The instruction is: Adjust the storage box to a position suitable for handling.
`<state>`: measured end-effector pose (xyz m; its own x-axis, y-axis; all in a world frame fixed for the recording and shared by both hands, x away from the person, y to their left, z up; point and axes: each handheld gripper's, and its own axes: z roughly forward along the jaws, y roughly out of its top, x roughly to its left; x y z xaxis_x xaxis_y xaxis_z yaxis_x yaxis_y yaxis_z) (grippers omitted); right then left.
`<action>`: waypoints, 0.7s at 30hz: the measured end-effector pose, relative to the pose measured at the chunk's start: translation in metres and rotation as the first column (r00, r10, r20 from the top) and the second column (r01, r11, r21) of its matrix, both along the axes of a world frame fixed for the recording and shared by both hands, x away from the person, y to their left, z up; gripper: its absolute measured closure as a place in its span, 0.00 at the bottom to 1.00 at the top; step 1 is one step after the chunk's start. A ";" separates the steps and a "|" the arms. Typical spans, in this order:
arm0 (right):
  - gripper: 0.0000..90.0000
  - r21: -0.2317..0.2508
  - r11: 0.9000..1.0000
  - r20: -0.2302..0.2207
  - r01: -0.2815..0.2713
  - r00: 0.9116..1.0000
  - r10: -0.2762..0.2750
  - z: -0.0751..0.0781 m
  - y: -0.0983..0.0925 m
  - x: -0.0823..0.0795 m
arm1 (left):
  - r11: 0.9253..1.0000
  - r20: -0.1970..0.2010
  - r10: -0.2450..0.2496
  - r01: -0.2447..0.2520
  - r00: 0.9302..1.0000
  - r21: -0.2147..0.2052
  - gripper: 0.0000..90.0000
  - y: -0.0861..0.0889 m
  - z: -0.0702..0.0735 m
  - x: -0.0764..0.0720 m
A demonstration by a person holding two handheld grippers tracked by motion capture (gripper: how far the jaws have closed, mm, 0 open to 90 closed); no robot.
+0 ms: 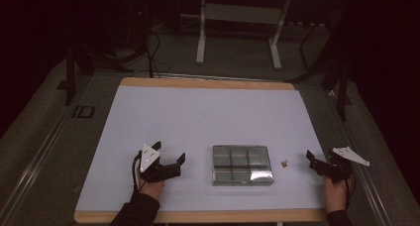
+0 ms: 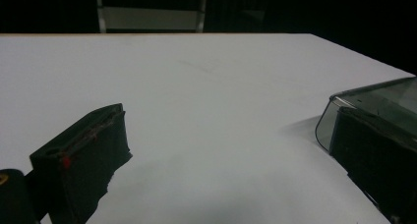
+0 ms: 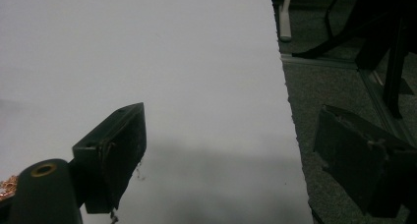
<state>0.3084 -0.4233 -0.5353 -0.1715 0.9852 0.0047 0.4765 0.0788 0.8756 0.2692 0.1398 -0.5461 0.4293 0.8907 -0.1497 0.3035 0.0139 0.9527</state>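
- The left gripper [image 1: 170,154] rests near the table's [image 1: 198,112] front edge, toward its left corner, jaws spread with nothing between them.
- The right gripper [image 1: 317,162] sits at the right edge near the front, jaws also spread and empty.
- The clear compartment box [image 1: 242,164] lies between them, near the front edge.
- A small reddish piece [image 1: 284,163] lies just right of the box.

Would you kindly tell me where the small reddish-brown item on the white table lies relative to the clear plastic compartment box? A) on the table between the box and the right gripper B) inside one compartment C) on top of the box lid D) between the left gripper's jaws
A: in the high view the small reddish-brown item lies on the white table, apart from the clear plastic compartment box and short of the open right gripper.
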 end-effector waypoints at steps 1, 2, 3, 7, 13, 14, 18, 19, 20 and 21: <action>0.14 0.000 1.000 0.000 0.000 1.000 0.000 0.000 0.000 0.000 | 1.000 0.000 0.000 0.000 1.000 0.000 0.02 0.000 0.000 0.000; 0.14 0.002 1.000 -0.002 0.005 1.000 -0.005 0.000 0.000 0.000 | 1.000 -0.001 0.004 -0.004 1.000 -0.003 0.02 0.000 0.000 0.000; 0.15 0.004 1.000 -0.001 0.009 1.000 -0.009 0.000 0.000 0.000 | 1.000 -0.001 0.004 -0.004 1.000 -0.003 0.02 0.000 0.000 0.000; 0.15 0.019 1.000 0.000 0.019 1.000 -0.019 0.000 -0.002 0.000 | 1.000 0.004 0.000 0.000 1.000 0.012 0.02 -0.001 0.000 0.000; 0.15 0.004 1.000 -0.035 -0.002 0.999 0.002 0.000 -0.001 0.004 | 1.000 0.005 -0.019 0.019 1.000 0.013 0.02 -0.001 0.000 0.000; 0.15 0.006 1.000 -0.040 -0.003 0.999 0.003 0.000 -0.001 0.004 | 1.000 0.003 -0.025 0.025 1.000 0.008 0.02 0.000 0.000 0.000; 0.15 0.001 1.000 -0.053 0.004 0.999 -0.004 0.000 0.000 0.005 | 0.999 -0.007 -0.040 0.040 0.999 -0.014 0.02 0.001 0.000 0.001; 0.15 -0.006 1.000 -0.055 0.001 0.998 -0.002 0.000 0.000 0.006 | 0.999 -0.011 -0.044 0.044 0.999 -0.007 0.02 0.001 0.000 0.001; 0.15 -0.011 1.000 -0.056 -0.006 0.998 0.006 0.000 0.001 0.006 | 0.999 -0.013 -0.043 0.043 0.999 -0.005 0.02 0.001 0.000 0.002; 0.15 -0.022 1.000 -0.056 -0.010 0.998 0.009 0.000 0.002 0.005 | 0.999 -0.018 -0.047 0.046 0.999 -0.005 0.02 0.001 0.000 0.002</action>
